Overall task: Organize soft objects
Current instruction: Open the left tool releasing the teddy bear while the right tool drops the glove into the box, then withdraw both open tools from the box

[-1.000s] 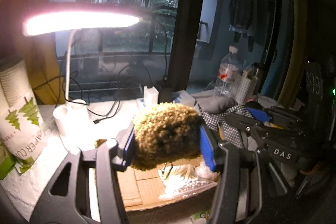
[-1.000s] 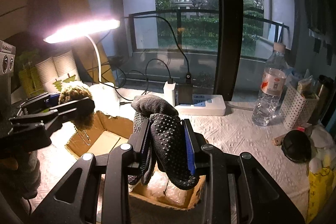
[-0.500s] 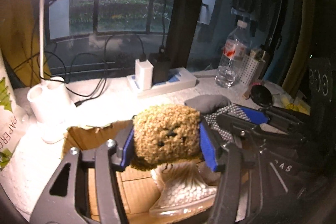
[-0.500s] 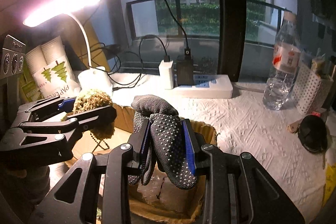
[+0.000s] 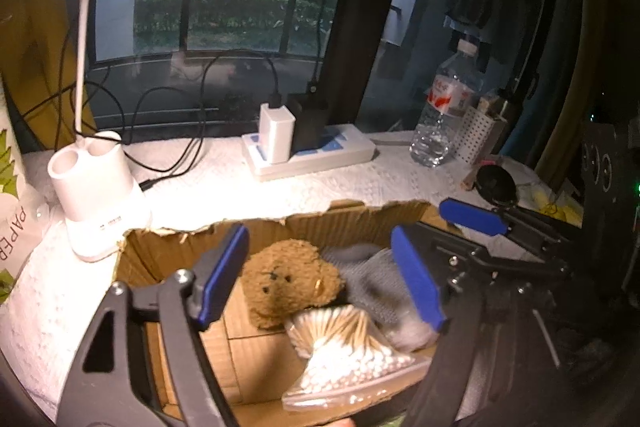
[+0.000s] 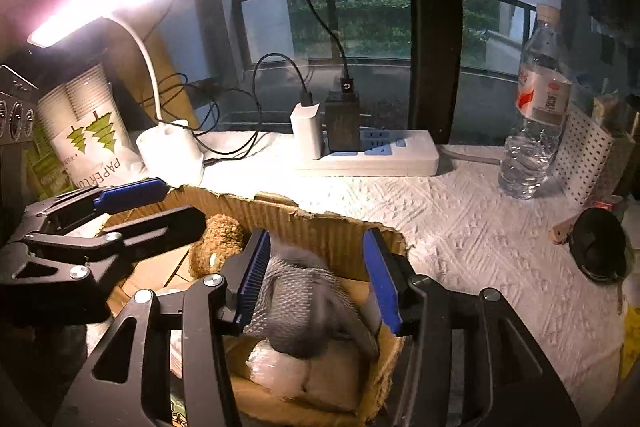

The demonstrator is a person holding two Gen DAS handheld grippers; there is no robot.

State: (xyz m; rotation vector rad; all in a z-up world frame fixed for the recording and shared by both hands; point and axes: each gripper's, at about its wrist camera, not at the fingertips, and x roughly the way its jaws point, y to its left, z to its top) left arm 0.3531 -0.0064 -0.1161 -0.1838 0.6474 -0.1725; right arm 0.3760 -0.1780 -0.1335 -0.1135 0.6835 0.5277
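A brown teddy bear (image 5: 288,283) lies inside the torn cardboard box (image 5: 280,223), between the pads of my left gripper (image 5: 320,279) but free of them. The left jaws are opening. Beside the bear rests a grey dotted glove (image 5: 372,275), with a bag of cotton swabs (image 5: 344,347) in front. In the right wrist view the glove (image 6: 304,303) is blurred and sits low in the box (image 6: 320,223), between the pads of my right gripper (image 6: 318,281), which are opening and off it. The bear (image 6: 218,239) and left gripper (image 6: 160,207) show to the left.
A lit white desk lamp (image 6: 168,147) stands behind the box on the left, near a pack of paper cups (image 6: 92,139). A power strip (image 6: 368,157) with chargers, a water bottle (image 6: 536,131), a perforated white holder (image 6: 588,155) and a black round object (image 6: 596,247) sit on the white cloth.
Both grippers sank toward the box and opened. The bear left the left pads and the glove left the right pads; both now lie in the box.
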